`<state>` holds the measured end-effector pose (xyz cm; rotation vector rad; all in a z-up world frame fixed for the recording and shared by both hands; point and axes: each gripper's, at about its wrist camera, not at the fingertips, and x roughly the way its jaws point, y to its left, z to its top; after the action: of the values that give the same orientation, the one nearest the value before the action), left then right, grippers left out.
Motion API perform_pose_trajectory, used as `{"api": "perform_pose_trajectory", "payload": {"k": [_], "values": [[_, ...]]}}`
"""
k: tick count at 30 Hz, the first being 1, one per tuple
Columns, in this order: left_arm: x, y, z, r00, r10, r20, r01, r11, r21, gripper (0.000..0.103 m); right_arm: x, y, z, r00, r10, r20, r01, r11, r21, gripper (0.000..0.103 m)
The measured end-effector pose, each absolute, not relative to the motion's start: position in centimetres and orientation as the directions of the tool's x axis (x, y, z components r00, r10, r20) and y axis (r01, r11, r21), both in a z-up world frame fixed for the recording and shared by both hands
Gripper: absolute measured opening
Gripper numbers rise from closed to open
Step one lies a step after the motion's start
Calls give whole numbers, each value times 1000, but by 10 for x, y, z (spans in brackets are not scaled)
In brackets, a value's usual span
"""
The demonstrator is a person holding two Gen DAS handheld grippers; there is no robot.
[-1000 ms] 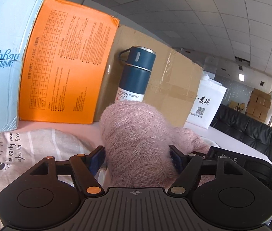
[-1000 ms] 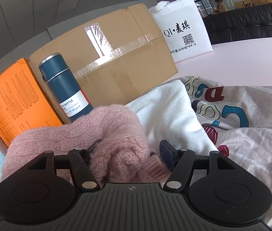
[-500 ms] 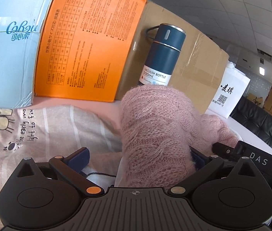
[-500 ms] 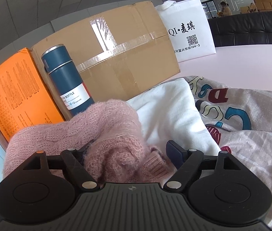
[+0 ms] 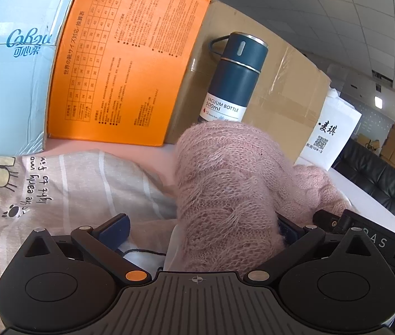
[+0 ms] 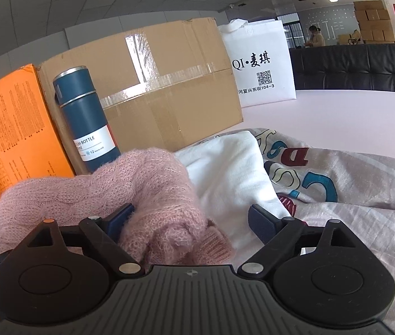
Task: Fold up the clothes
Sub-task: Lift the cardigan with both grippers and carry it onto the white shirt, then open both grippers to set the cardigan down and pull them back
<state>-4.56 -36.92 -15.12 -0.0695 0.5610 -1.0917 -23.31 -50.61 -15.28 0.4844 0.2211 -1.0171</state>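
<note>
Draping between both tools, the pink knitted sweater [image 5: 225,189] lies bunched on the pink tabletop [image 6: 337,117], near its back edge, in front of the navy vacuum bottle [image 5: 233,83]. The left gripper [image 5: 203,230] stands wide open: its left finger [image 5: 113,227] is clear of the knit, while the sweater presses against the right one, so nothing is clamped. The right gripper [image 6: 194,219] is also spread wide, the sweater touching its left finger [image 6: 119,219] and the right finger [image 6: 261,222] resting free over a white garment [image 6: 231,167]. A grey striped printed shirt [image 5: 57,184] lies left of the sweater, a letter-printed cloth [image 6: 337,184] to the right. Behind stand an orange box [image 5: 122,67], a cardboard carton [image 6: 164,89] and a white tote bag [image 6: 261,67].
</note>
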Motion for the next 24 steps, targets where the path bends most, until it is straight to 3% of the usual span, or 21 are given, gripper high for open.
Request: {"api": "perform_pose_trajectory", "payload": {"k": [5, 8, 13, 19, 24], "values": [[-63, -347, -140, 461, -863, -206, 812, 504, -296, 103, -233, -508, -155, 514, -754, -408, 857, 429, 286, 93], [-66, -338, -136, 504, -853, -139, 796, 521, -308, 103, -233, -509, -155, 515, -752, -410, 856, 429, 288, 94], [-70, -323, -130, 567, -819, -93, 755, 561, -340, 103, -233, -510, -156, 521, -748, -412, 853, 430, 297, 95], [-108, -301, -127, 569, -822, 10, 796, 548, -256, 103, -235, -511, -156, 530, -742, -409, 846, 432, 312, 95], [-126, -277, -113, 500, -864, -50, 846, 500, -183, 103, -236, -513, -157, 538, -735, -412, 840, 433, 325, 97]]}}
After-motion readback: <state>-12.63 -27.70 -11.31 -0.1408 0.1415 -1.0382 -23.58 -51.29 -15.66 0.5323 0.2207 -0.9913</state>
